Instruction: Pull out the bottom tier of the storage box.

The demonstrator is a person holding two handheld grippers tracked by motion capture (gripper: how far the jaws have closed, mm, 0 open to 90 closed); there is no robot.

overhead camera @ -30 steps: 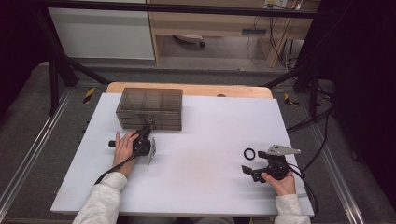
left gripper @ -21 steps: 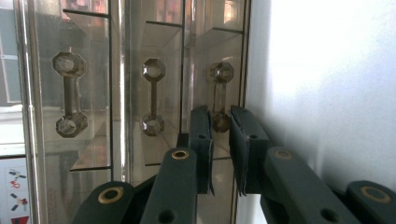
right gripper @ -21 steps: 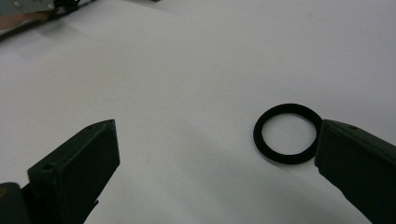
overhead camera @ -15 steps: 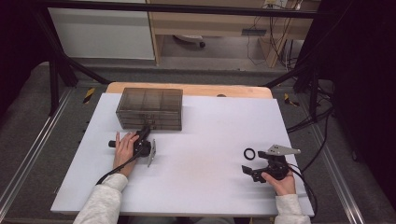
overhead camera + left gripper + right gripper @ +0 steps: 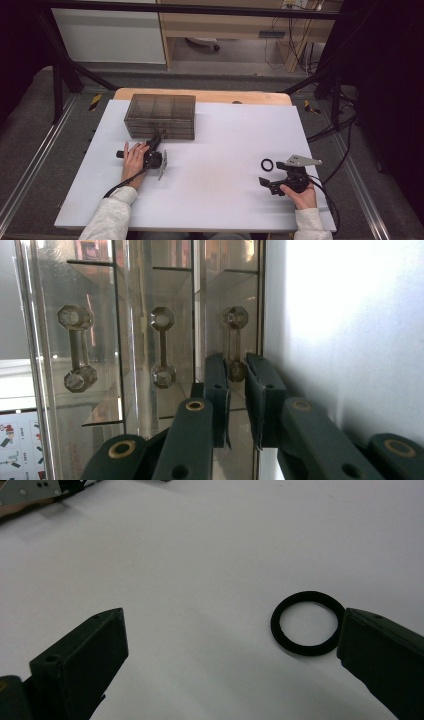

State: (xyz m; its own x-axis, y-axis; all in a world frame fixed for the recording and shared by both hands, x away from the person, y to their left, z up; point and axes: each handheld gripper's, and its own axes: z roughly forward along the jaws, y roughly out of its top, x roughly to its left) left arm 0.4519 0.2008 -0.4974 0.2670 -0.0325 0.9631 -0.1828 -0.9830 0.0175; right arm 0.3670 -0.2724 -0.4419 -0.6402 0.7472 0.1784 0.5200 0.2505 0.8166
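Note:
A smoky clear drawer box (image 5: 160,116) stands at the back left of the white tabletop (image 5: 220,150). My left gripper (image 5: 156,138) reaches its front, turned on its side. In the left gripper view its jaws (image 5: 237,390) are shut on the knob of one clear drawer handle (image 5: 235,340); two more handles (image 5: 162,347) sit beside it. A black ring (image 5: 267,164) lies flat at the right. My right gripper (image 5: 272,174) rests beside it, open. In the right gripper view the ring (image 5: 307,622) lies between the jaws (image 5: 232,630), close against the right one.
A wooden tabletop edge (image 5: 240,96) shows behind the white board. Cables (image 5: 345,150) trail off the right side. Dark frame posts (image 5: 57,85) stand at the left and right. A cabinet and shelving (image 5: 225,25) stand beyond the table.

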